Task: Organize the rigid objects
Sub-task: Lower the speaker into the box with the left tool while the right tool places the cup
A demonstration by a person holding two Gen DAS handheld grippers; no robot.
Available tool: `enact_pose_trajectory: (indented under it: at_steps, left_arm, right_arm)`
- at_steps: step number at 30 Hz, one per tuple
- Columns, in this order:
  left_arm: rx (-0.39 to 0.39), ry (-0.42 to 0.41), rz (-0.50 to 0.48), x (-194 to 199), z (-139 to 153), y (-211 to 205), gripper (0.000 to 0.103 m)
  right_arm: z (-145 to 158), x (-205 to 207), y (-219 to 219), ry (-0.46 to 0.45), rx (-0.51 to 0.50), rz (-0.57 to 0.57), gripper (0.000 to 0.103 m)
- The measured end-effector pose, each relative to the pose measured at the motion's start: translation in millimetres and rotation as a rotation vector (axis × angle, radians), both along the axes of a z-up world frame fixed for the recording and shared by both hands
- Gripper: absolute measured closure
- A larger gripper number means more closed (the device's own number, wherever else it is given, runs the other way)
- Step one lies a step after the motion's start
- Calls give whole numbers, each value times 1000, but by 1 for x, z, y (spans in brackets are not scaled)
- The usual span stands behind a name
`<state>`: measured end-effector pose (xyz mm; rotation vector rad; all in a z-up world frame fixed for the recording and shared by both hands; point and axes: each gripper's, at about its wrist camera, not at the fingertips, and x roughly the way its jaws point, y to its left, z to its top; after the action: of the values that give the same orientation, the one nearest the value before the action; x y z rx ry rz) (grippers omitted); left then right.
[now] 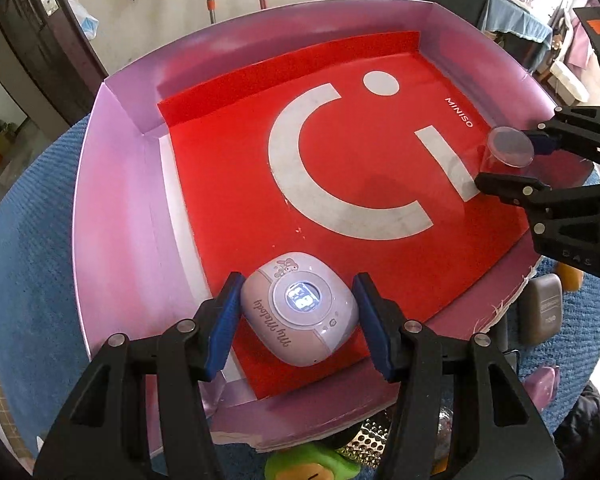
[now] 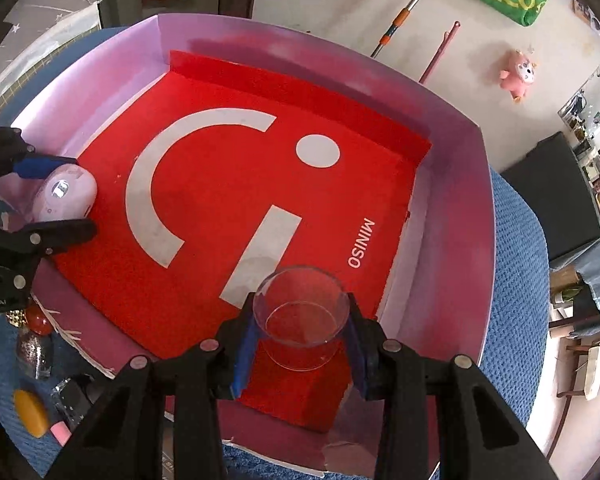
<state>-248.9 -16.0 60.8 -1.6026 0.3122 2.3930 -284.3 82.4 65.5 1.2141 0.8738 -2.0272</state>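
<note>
While left gripper (image 1: 296,322) straddles pink device (image 1: 300,308) with pads spread, not touching, right gripper (image 2: 302,334) pinches clear cup (image 2: 302,316) at opposite near corner of tray (image 1: 112,184). Judgement: lower cup flat onto red liner (image 1: 380,220), release, back out straight.

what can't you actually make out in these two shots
- Digits on the My Melody device: its lit screen is glared out in the left wrist view and too small in the right wrist view.
- Green object in the left wrist view: cut off by the bottom edge.
- Clear cup: right gripper jaws cover its sides, so contact is unclear.
- Clutter beside the box in the right wrist view: too blurred to name.
</note>
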Motion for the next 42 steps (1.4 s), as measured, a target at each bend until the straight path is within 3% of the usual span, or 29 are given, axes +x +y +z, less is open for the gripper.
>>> enact_pose_trajectory:
  at_steps: [16, 24, 28, 35, 39, 42]
  left_arm:
    - [6, 18, 7, 10, 5, -4, 49]
    - [84, 43, 43, 13, 19, -18, 49]
    - [94, 110, 61, 20, 32, -19, 39]
    - [133, 242, 64, 35, 69, -14, 28]
    - [141, 334, 78, 54, 85, -12, 28]
    - [147, 398, 94, 73, 97, -13, 27]
  right_arm:
    - [2, -3, -10, 13, 14, 7, 59]
    - [6, -1, -11, 15, 4, 16, 51]
    - [12, 6, -10, 34, -19, 15, 36]
    - [40, 19, 0, 49, -130, 5, 29]
    - [65, 36, 14, 63, -226, 2, 25]
    - [83, 55, 24, 98, -291, 5, 16]
